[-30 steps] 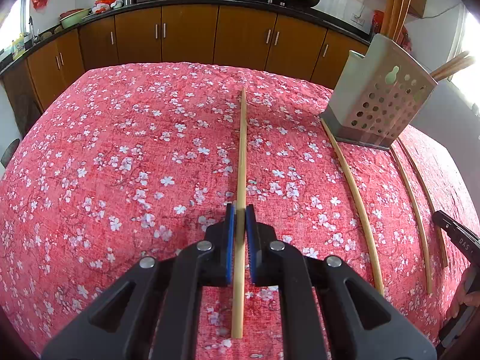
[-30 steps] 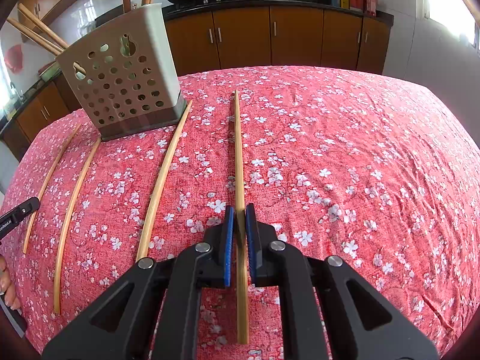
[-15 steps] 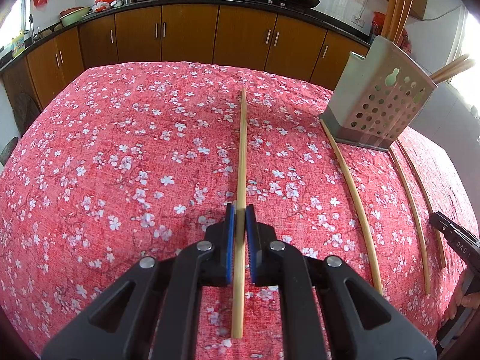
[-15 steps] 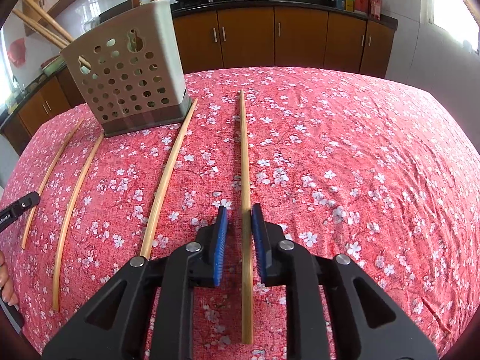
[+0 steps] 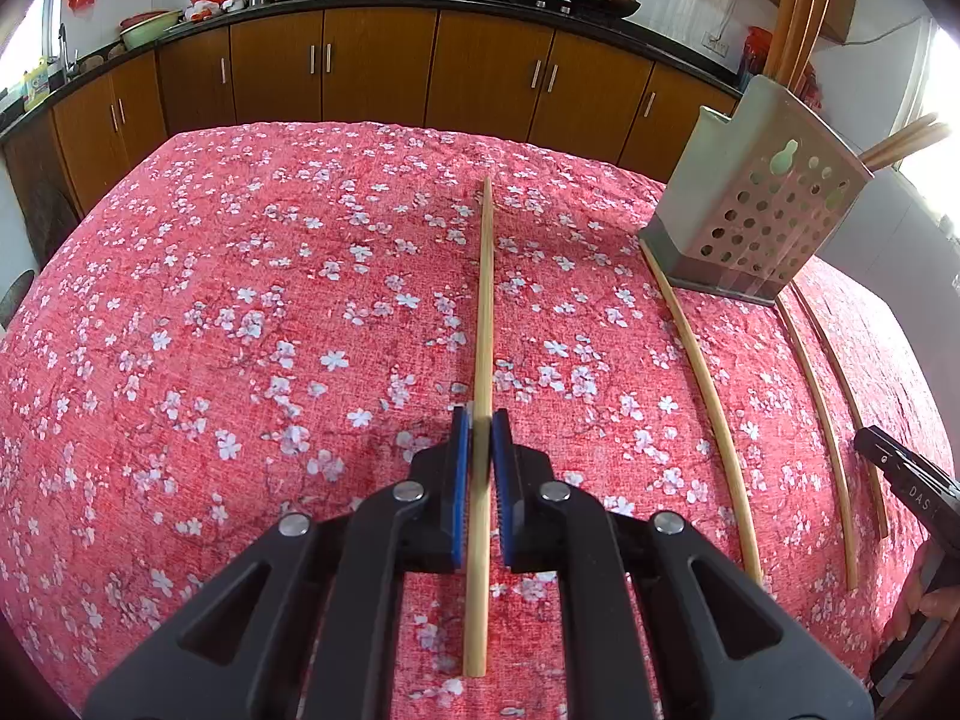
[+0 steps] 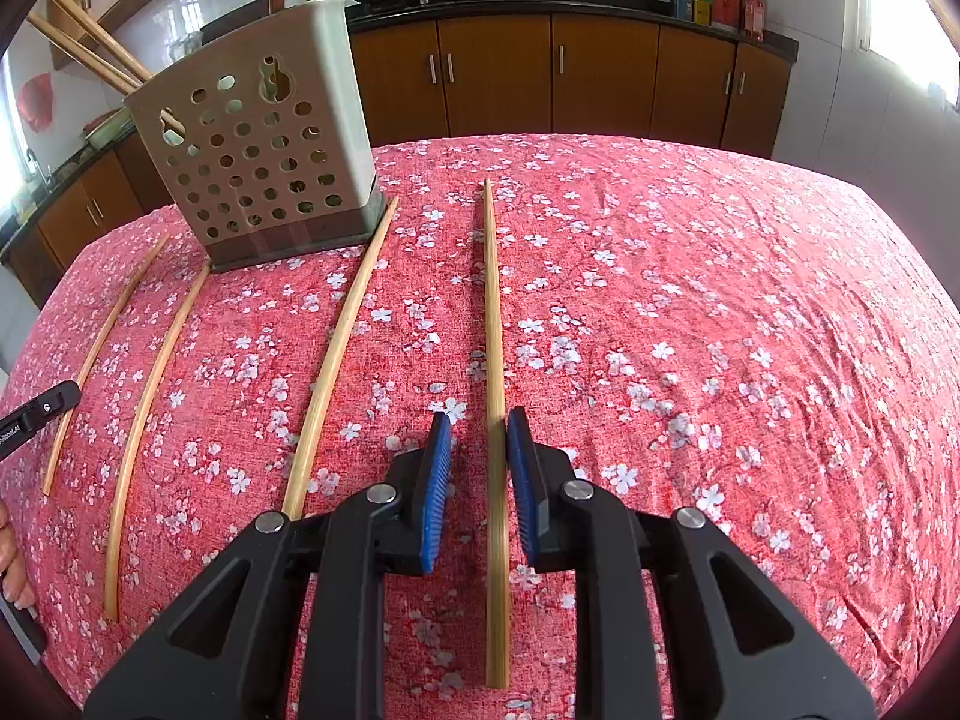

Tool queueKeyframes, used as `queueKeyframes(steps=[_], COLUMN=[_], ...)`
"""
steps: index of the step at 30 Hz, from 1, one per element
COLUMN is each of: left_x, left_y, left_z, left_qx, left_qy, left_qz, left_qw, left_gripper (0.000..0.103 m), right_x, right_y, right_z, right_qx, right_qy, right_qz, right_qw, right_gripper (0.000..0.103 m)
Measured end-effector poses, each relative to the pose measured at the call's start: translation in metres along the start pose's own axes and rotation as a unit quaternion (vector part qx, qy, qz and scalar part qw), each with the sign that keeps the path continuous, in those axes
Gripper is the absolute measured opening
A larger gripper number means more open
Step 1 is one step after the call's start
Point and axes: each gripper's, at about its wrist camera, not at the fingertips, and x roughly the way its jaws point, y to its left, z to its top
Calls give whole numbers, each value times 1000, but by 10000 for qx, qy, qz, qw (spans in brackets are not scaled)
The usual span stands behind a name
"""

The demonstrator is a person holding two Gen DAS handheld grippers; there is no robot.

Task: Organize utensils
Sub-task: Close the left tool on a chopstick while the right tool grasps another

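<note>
A grey perforated utensil holder (image 5: 756, 222) (image 6: 264, 138) stands on the red floral tablecloth (image 5: 240, 300) with several chopsticks upright in it. My left gripper (image 5: 480, 420) is shut on a bamboo chopstick (image 5: 485, 312) that lies along the cloth. My right gripper (image 6: 478, 426) is open, its blue pads on either side of another chopstick (image 6: 492, 312) lying on the cloth; the right pad is close to it. Three more chopsticks lie between the grippers below the holder: one (image 5: 708, 384) (image 6: 336, 354) nearest, two (image 5: 819, 402) (image 6: 150, 384) further off.
Brown kitchen cabinets (image 5: 384, 60) with a dark counter, woks and bottles run behind the table. The other gripper's tip shows at the right edge of the left wrist view (image 5: 906, 480) and at the left edge of the right wrist view (image 6: 36, 414).
My right gripper has opened from shut on its chopstick, which now lies loose between the pads. My left gripper stays shut on its chopstick.
</note>
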Motion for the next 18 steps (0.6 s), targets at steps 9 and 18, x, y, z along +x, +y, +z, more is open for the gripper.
queueKeyframes(steps=[9,18], left_x=[1,1], left_y=[-1,-1], left_z=[0,0], left_qx=[-28,-78], left_qy=[0,-5], left_qz=[-24,-76], left_qw=[10000,9999], left_gripper=[10,11], right_x=[0,-1], right_y=[0,-1], right_z=[0,2], right_qx=[-1,-8], right_qy=[2,10], right_qz=[-6,20], right_qw=[10000,10000], right_gripper=[21,23])
